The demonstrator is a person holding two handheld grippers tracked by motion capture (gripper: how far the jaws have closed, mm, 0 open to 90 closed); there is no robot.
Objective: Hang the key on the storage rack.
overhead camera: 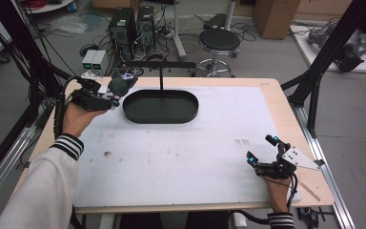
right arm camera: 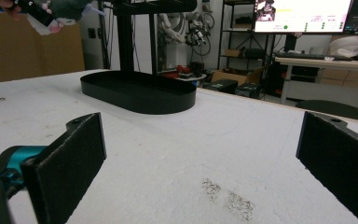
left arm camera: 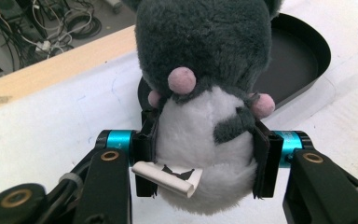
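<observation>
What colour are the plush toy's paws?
Pink, on the plush toy; clearest in the left gripper view.

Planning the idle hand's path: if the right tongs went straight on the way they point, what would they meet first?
Probably the black oval tray: it lies ahead between the open right tongs, with bare white table cover before it. Depth is hard to judge.

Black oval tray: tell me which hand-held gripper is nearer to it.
Left. The left hand-held gripper, shut on a grey plush mouse, is raised just beside the black oval tray's left end; the right hand-held gripper rests open near the table's front right corner.
</observation>
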